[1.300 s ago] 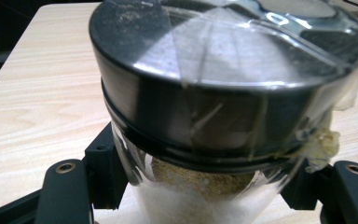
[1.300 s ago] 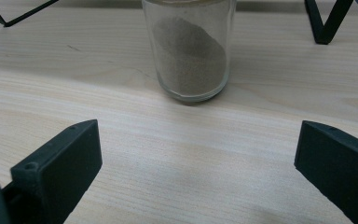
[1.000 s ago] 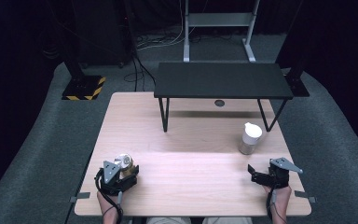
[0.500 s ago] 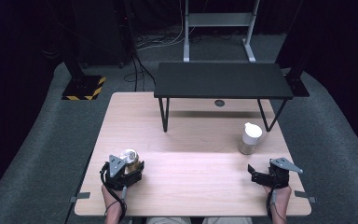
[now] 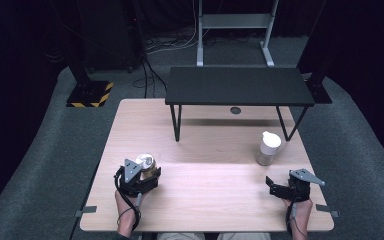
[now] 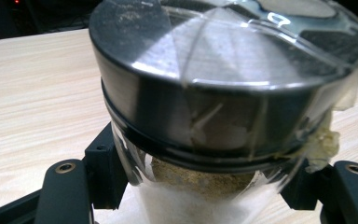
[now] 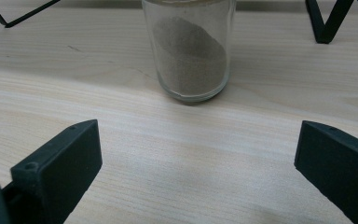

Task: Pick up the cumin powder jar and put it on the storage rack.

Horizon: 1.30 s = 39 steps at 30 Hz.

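Step in hand: carrying. Left gripper (image 5: 147, 176) is clamped on a metal-lidded glass jar (image 6: 223, 116) of powder, at the table's (image 5: 205, 200) near left. Right gripper (image 7: 198, 163) is spread, empty, facing a white-capped jar (image 5: 268, 148). Next move probably needs a level carry.
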Tool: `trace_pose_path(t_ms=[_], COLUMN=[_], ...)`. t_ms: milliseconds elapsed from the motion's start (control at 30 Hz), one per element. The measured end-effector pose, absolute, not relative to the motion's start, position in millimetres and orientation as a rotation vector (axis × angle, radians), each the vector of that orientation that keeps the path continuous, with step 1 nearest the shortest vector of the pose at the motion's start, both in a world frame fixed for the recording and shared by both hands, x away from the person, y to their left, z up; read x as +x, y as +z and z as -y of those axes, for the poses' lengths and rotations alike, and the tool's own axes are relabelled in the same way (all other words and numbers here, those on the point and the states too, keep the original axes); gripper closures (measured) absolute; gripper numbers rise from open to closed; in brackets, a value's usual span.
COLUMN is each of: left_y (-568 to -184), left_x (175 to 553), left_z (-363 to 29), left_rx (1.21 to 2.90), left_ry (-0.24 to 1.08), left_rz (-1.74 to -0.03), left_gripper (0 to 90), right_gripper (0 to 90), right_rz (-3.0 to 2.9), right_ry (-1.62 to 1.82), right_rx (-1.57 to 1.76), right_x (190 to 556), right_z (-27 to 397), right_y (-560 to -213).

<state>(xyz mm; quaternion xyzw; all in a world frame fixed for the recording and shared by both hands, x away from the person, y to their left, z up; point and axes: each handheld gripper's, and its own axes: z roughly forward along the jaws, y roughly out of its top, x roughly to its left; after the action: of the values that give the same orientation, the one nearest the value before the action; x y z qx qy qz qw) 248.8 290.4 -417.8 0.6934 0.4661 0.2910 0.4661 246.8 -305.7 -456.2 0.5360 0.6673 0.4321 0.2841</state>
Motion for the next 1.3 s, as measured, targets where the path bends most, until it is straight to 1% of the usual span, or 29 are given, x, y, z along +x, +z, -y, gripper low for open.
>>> trace_pose_path(t_ms=[700, 1300], left_y=[-402, -395], left_x=[273, 283], left_z=[-278, -271], left_rx=[1.717, 1.734], left_ry=[0.704, 0.704], left_rz=[-1.084, -1.058], left_gripper=[30.7, 30.8], right_gripper=[0.0, 0.0], right_rz=[-1.784, -1.783], right_ry=[1.157, 1.16], right_rx=[1.436, 1.436], right_x=[247, 247], right_z=[306, 306], right_y=[-456, -456])
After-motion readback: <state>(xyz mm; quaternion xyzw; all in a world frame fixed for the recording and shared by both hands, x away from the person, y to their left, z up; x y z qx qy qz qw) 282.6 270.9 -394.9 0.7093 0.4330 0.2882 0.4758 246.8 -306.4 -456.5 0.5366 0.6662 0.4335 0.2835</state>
